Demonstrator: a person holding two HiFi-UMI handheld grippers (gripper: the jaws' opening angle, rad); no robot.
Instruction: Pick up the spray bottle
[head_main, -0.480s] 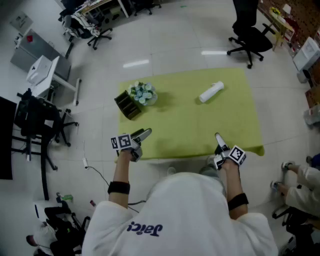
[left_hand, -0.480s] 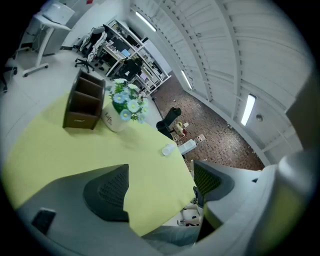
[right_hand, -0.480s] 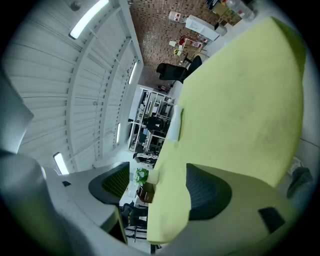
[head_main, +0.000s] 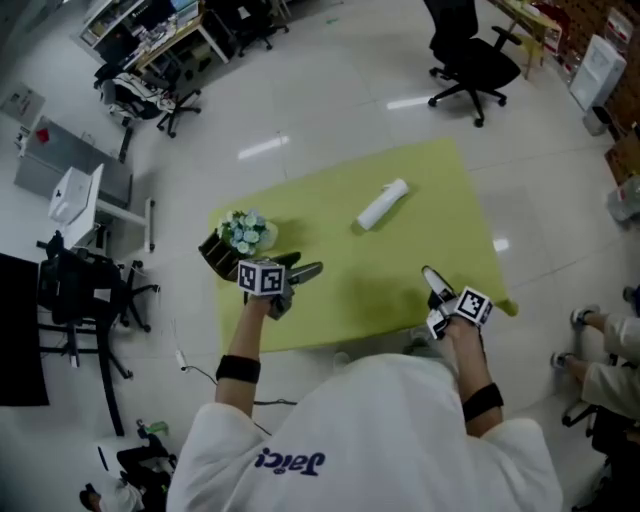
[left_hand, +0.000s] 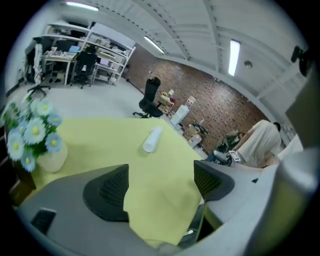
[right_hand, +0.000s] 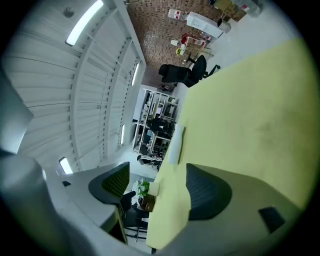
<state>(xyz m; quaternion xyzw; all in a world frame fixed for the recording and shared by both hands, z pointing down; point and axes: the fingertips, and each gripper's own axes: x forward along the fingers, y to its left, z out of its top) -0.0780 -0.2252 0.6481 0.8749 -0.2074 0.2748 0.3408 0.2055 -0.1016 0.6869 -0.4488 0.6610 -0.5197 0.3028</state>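
Observation:
The white spray bottle (head_main: 383, 205) lies on its side on the yellow-green tablecloth (head_main: 400, 260), toward the far right of the table. My left gripper (head_main: 303, 268) hovers over the near left of the cloth, open and empty, well short of the bottle. In the left gripper view the spray bottle (left_hand: 152, 139) lies ahead beyond the left gripper (left_hand: 160, 180). My right gripper (head_main: 432, 278) is over the near right edge, rolled on its side, open and empty. The right gripper view shows the spray bottle (right_hand: 176, 140) far ahead of the right gripper (right_hand: 157, 185).
A pot of blue and white flowers (head_main: 245, 232) stands by a dark box (head_main: 213, 254) at the table's left edge, close beside my left gripper. Office chairs (head_main: 470, 60) and desks (head_main: 90, 200) stand around on the white floor. A person's legs (head_main: 605, 350) show at the right.
My left gripper has moved forward over the cloth, closer to the flowers and box. The right gripper stays near the front edge. The head view has shifted.

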